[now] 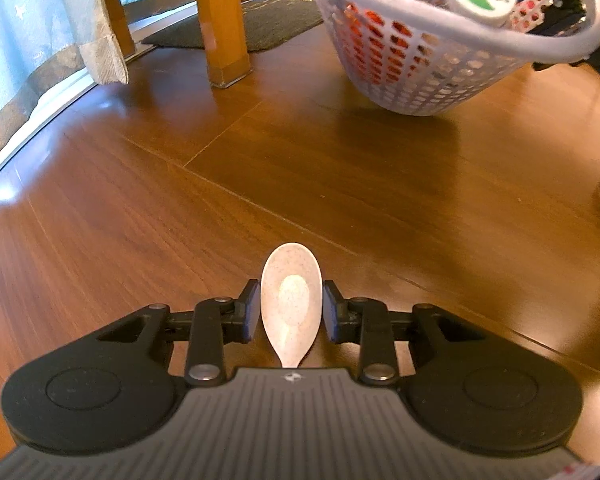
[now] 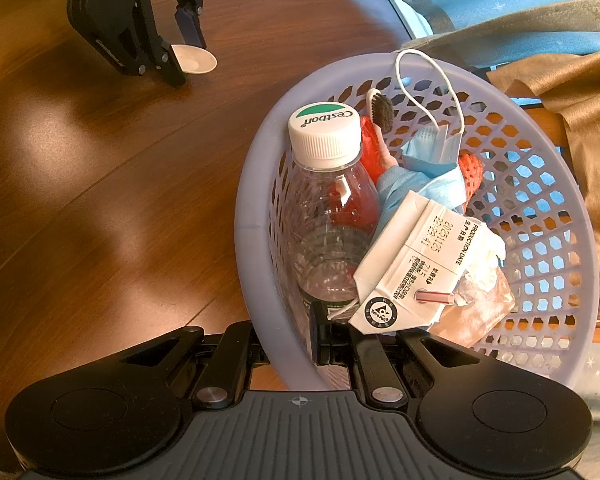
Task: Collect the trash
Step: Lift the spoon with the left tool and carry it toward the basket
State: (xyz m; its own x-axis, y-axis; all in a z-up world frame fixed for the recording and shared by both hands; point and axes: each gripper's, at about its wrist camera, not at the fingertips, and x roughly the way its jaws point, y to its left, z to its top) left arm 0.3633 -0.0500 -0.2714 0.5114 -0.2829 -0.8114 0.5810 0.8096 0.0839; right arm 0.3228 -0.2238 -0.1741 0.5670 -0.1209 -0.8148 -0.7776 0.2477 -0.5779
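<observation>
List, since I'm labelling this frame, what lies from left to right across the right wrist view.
Left tongs holding the spoon → bottle → milk carton → far basket rim → tan cloth.

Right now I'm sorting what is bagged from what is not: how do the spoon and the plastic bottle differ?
The spoon is outside the basket, between the left claw's pads above the wood floor; the plastic bottle is inside it, leaning on the rim. The spoon is opaque, pale and speckled; the bottle is clear with a white and green cap. Neither lies on the floor; the right claw grips the basket rim.
</observation>
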